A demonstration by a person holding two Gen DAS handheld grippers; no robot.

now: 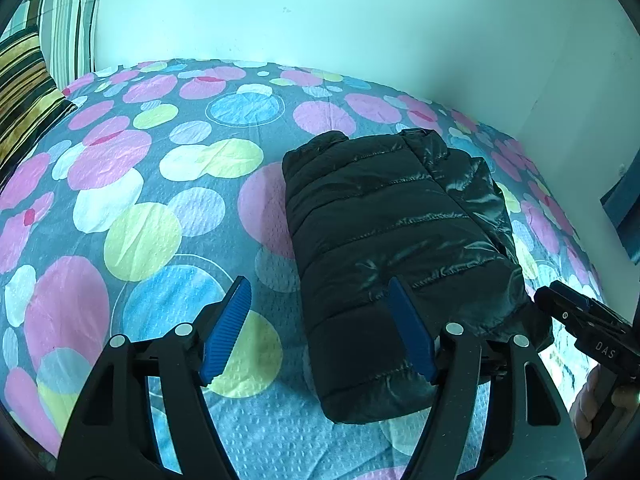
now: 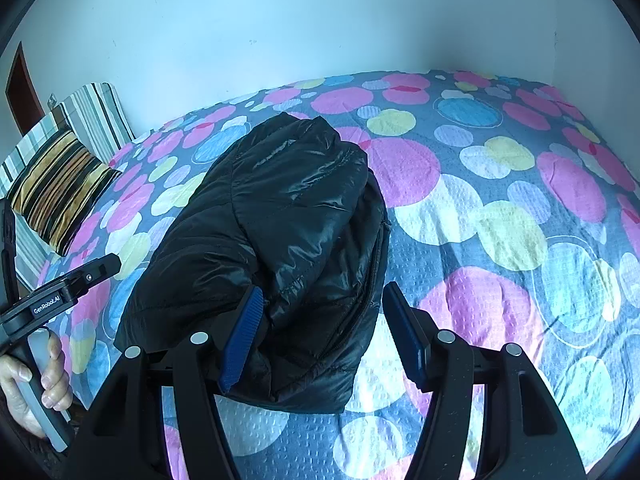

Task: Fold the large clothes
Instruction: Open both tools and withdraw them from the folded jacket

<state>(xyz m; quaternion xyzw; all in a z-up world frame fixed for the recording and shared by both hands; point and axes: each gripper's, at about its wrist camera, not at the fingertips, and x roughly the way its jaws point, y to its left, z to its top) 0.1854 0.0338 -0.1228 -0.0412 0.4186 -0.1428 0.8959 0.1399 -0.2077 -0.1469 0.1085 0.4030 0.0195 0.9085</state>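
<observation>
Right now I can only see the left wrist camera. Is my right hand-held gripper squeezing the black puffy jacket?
Observer: No. In the right wrist view the right hand-held gripper has its jaws apart. The folded black jacket lies on the bed below them, not pinched.
Operator: Does the jacket have a zipper?
Observer: Yes, a zipper runs along the jacket's right edge, close to the right-side blue pad.
Operator: Can you see who holds my left one?
Observer: Only a hand, wrapped round the grey handle of the left hand-held gripper, at the lower left of the right wrist view.
</observation>
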